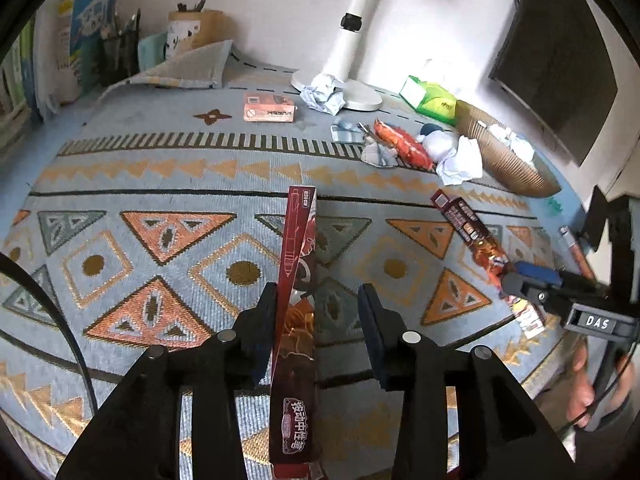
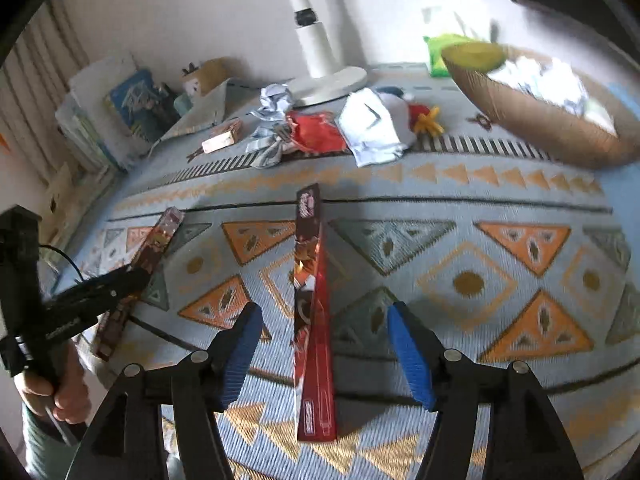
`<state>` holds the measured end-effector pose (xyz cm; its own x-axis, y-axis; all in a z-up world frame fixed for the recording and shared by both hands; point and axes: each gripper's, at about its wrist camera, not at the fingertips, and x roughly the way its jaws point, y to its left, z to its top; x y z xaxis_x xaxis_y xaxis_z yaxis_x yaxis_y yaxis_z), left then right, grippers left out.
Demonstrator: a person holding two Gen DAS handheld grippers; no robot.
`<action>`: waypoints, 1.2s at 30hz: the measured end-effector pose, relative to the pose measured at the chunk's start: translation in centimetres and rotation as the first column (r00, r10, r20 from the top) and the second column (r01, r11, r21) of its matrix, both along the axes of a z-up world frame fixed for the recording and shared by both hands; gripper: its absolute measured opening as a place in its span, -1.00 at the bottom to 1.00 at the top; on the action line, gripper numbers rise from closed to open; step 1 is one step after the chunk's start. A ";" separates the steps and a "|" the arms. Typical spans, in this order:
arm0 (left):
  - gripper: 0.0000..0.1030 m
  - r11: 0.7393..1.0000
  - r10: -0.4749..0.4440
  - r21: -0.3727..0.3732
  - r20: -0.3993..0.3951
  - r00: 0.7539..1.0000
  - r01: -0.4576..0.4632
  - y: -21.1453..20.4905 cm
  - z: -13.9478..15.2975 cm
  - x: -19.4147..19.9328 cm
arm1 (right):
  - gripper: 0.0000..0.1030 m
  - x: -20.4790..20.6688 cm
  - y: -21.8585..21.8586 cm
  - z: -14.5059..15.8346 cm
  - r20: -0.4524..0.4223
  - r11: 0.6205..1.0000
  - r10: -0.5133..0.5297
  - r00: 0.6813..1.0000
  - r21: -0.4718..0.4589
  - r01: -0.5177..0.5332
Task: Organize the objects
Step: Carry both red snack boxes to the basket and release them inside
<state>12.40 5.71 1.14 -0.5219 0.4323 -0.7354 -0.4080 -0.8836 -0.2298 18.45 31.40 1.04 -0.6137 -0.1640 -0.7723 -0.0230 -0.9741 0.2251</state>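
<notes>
My left gripper [image 1: 318, 308] is open, its jaws on either side of a long dark red pen box [image 1: 294, 320] lying on the patterned cloth. My right gripper [image 2: 326, 320] is open too, its blue pads [image 2: 412, 356] well apart around a second long red box [image 2: 312, 312]. Each view shows the other gripper over the other box: the right gripper [image 1: 532, 280] over its box [image 1: 472, 236], the left gripper [image 2: 120, 280] over its box [image 2: 156, 240]. I cannot tell whether either box is touched.
A woven basket [image 1: 500, 160] holding crumpled paper stands at the back right. Crumpled paper [image 1: 460, 160], a red snack bag [image 1: 404, 142], a plush toy [image 2: 424, 116], a small orange box [image 1: 270, 108], a white lamp base [image 1: 352, 94] and a green tissue pack [image 1: 432, 100] lie behind. Books and pen holders stand at the back left.
</notes>
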 end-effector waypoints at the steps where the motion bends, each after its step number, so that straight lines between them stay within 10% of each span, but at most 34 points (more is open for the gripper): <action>1: -0.28 1.000 0.005 -0.017 -0.010 1.000 -0.006 0.3 0.0 0.1 | 0.24 -0.2 -0.3 0.0 0.001 1.000 0.008 1.000 0.009 -0.008; 9: -0.73 0.989 0.042 -0.138 -0.056 0.998 -0.049 1.5 -0.1 -0.1 | -0.67 -0.7 -2.3 -0.5 -0.017 0.986 -0.010 1.000 0.165 0.013; 17: -0.73 0.995 -0.035 -0.097 -0.179 0.983 0.017 4.5 5.2 0.0 | -0.67 0.8 -1.6 2.2 -0.095 0.998 0.034 0.995 0.054 -0.029; 24: -0.73 0.985 -0.161 0.008 -0.304 0.939 0.171 12.5 12.9 -1.4 | -0.67 2.2 4.0 8.2 -0.232 0.984 -0.110 0.966 0.114 0.140; 36: -0.73 0.927 -0.293 0.165 -0.237 0.926 0.336 29.3 16.2 -9.7 | -0.67 -0.7 19.7 16.4 -0.332 0.880 -0.393 0.857 0.135 0.456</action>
